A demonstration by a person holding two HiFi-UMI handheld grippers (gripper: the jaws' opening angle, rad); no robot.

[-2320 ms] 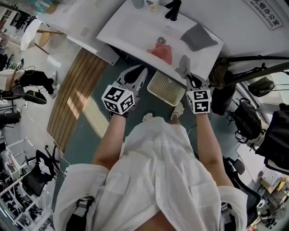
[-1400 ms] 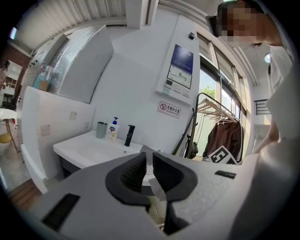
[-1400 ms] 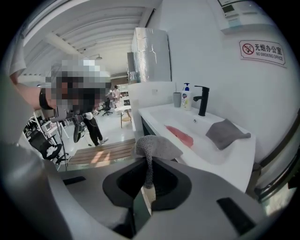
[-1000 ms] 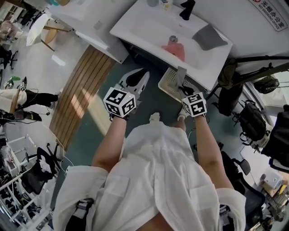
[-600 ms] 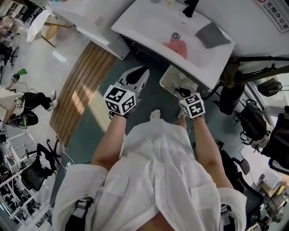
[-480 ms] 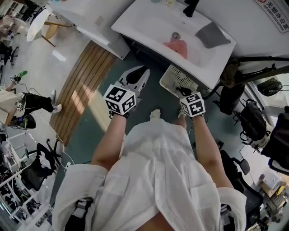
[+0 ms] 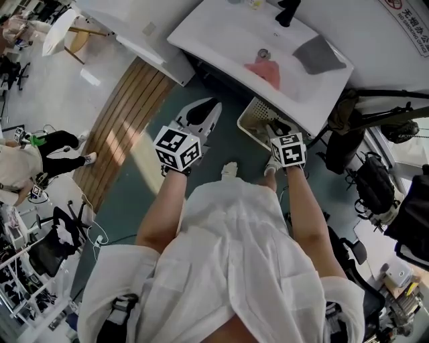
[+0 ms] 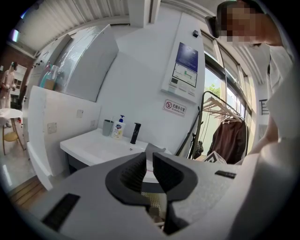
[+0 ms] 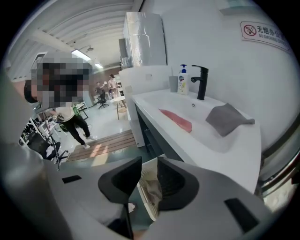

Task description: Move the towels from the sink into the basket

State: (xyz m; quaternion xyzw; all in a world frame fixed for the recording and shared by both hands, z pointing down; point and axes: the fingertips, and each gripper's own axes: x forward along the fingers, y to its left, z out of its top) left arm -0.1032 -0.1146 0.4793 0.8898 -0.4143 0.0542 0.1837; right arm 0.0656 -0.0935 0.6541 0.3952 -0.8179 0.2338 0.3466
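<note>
A pink towel [image 7: 265, 71] [image 9: 176, 120] lies in the white sink [image 7: 201, 33] [image 9: 225, 150], and a grey towel [image 7: 320, 53] [image 9: 228, 118] sits on its right end. Under the sink's front edge stands a cream mesh basket [image 7: 249, 119] [image 9: 143, 196]. My right gripper [image 7: 277, 127] [image 9: 149, 164] hangs over the basket, jaws just opened, and a greyish-beige towel [image 9: 153, 191] lies in the basket below the gap, free of the pads. My left gripper [image 7: 204, 112] [image 8: 149, 161] hovers left of the basket, shut and empty.
A black tap [image 7: 289, 8] [image 9: 200, 82] and a soap bottle [image 9: 183, 79] stand at the sink's back. A wooden slat mat [image 7: 127, 114] lies on the floor at left. Bags and a chair [image 7: 375, 181] crowd the right; a clothes rack [image 8: 225, 136] stands beyond the sink.
My right gripper carried the greyish towel from the sink's edge down to the basket; the towel no longer hangs from the jaws. The left gripper has stayed put.
</note>
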